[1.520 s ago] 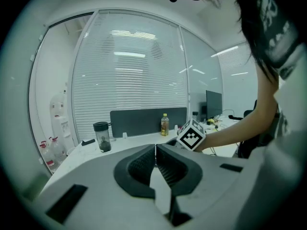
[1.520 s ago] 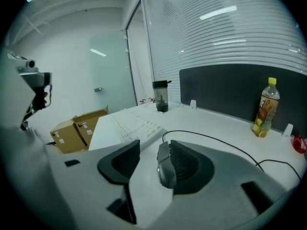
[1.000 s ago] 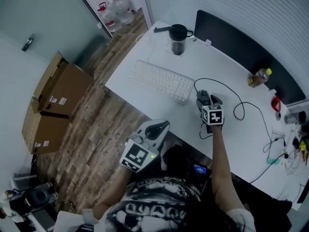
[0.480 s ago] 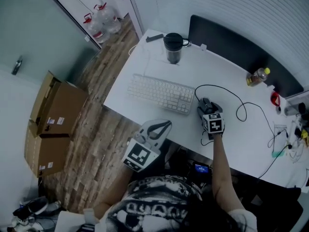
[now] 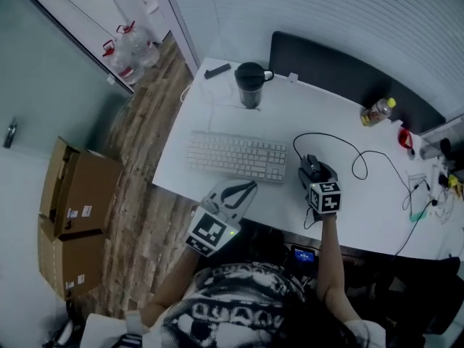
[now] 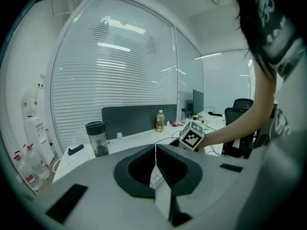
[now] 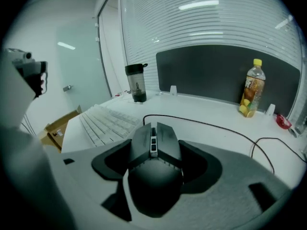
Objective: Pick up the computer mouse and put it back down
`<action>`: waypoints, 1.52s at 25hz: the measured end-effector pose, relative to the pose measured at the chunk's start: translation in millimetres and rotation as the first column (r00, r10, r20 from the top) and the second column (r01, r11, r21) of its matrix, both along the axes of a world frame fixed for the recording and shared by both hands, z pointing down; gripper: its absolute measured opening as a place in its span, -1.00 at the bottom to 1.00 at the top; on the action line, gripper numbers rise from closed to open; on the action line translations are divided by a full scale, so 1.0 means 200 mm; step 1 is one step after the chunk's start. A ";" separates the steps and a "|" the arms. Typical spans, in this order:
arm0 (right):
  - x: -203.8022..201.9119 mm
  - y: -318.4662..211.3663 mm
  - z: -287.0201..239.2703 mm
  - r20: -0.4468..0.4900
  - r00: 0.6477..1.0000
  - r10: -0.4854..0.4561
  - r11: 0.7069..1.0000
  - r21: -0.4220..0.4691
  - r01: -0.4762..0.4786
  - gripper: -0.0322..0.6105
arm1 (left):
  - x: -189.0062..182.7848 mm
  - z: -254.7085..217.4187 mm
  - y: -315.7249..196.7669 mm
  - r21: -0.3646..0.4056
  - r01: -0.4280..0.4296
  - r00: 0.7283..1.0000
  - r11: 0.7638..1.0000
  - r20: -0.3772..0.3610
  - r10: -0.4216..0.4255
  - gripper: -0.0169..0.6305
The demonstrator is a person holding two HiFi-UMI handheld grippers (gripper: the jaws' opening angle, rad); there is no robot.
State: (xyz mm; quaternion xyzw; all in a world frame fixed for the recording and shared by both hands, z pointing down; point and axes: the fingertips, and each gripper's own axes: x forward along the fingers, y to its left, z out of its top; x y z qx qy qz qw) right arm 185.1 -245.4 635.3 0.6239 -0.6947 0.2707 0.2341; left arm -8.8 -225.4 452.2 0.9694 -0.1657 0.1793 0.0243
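Mouse [image 7: 154, 166] is seen over the near part of the white table [image 5: 341, 114], just right of the keyboard [image 5: 235, 156], with its cable [image 5: 341, 139] looped away behind it. It is framed by the right gripper [image 5: 316, 178], whose jaws are closing on its sides, the gap between them filled by its black body. Whether it is raised off the table cannot be told. The left gripper [image 5: 245, 188] is held off the table's near edge, above the wooden floor [image 5: 145, 216], jaws pressed together with nothing between them.

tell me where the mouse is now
In the head view the mouse is just right of the keyboard, between the right gripper's closing tongs.
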 end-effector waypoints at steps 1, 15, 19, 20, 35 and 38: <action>0.00 0.01 -0.04 0.007 1.000 0.016 1.000 0.020 -0.016 0.05 | 0.01 0.00 -0.01 0.000 -0.019 1.000 1.000 -0.002 0.019 -0.93; -0.02 0.34 -0.59 0.135 0.958 0.253 0.938 0.207 -0.277 0.05 | 0.31 0.04 0.02 -0.023 -0.309 0.951 0.951 -0.030 0.308 -0.93; -0.03 0.47 -0.65 0.143 0.943 0.301 0.921 0.214 -0.327 0.05 | 0.39 0.07 0.08 -0.042 -0.375 0.927 0.926 -0.027 0.374 -0.93; -0.03 0.50 -0.65 0.144 0.939 0.313 0.917 0.213 -0.338 0.05 | 0.41 0.08 0.09 -0.045 -0.391 0.920 0.919 -0.026 0.390 -0.93; 0.26 0.90 -0.64 0.132 0.872 0.472 0.847 0.205 -0.490 0.04 | 0.75 0.09 0.41 -0.051 -0.545 0.839 0.837 -0.021 0.544 -0.93; 0.41 1.00 -0.62 0.108 0.863 0.493 0.840 0.200 -0.505 0.05 | 0.83 0.08 0.48 -0.052 -0.550 0.835 0.834 -0.025 0.549 -0.93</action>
